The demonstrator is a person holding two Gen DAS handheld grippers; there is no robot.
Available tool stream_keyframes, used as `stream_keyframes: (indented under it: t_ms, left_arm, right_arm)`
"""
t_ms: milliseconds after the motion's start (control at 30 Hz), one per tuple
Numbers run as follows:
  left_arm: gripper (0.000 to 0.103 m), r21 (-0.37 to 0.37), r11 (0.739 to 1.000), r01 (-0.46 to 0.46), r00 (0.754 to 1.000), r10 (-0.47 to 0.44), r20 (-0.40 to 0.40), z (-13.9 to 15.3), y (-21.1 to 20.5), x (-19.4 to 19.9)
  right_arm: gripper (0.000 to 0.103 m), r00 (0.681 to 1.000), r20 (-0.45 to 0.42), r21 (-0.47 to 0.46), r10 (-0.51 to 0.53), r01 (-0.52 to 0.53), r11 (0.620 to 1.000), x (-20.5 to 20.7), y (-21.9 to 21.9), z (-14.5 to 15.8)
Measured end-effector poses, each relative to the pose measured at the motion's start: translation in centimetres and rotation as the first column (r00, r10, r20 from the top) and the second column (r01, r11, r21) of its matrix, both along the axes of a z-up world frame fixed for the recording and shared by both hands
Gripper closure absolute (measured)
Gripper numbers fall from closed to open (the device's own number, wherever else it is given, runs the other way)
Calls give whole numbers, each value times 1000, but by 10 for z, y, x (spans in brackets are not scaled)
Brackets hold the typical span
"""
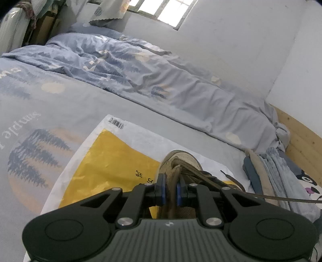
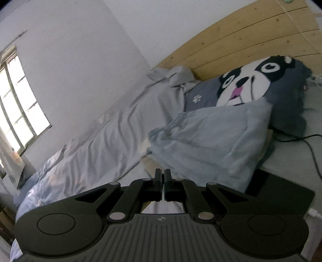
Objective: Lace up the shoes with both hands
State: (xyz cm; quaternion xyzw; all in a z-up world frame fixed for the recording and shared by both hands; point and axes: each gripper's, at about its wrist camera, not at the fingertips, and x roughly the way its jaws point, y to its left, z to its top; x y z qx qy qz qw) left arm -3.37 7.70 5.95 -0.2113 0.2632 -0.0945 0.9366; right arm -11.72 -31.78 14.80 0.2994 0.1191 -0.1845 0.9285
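One shoe (image 1: 181, 161), tan with brown laces, lies on a yellow and white plastic bag (image 1: 104, 161) spread over the bed (image 1: 140, 121), its toe pointing away from the left wrist camera. The left gripper (image 1: 171, 188) sits right over the shoe's laced part, its jaws narrow and pinched on a tan lace (image 1: 174, 181) that runs up between the blue pads (image 1: 163, 189). Another stretch of lace, a dark cord (image 1: 281, 198), runs from the shoe off toward the right edge of that view, pulled fairly straight. A loose lace end (image 1: 227, 175) lies on the bag just right of the shoe.

Beyond the bag, a crumpled blue quilt (image 1: 130, 66) with a tree print stretches along the wall under a window (image 1: 167, 12). Folded clothes (image 1: 267, 173) are piled to the right of the shoe, near the wooden headboard (image 1: 301, 141).

From the right wrist camera, the right gripper (image 2: 163, 182) is well off the shoe, with its jaws closed together; a lace between them cannot be made out. It faces a pale blue garment (image 2: 211, 137) leaning on a pillow with a cartoon dog face (image 2: 251, 80). A black cable (image 2: 308, 145) trails across the sheet at the right.
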Motion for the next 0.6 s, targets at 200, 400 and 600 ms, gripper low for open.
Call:
stream_keyframes:
  t_ms: [200,400,600]
  left_arm:
    - [92,8,1000,6,1000,-6,3,0,0,1]
    - [92,-1,999,33,999,-33,2,0,4,2]
    - [92,7,999,50,999,-50,3,1,2,4]
  right_arm:
    - [102,1000,-25,10,-10,11,1000,-3,-3,-4]
    - [102,998,-59,7,4,-3,1000,0,1,-12]
    - [102,990,-137,28,15,-11,1000,-5,-4,-20]
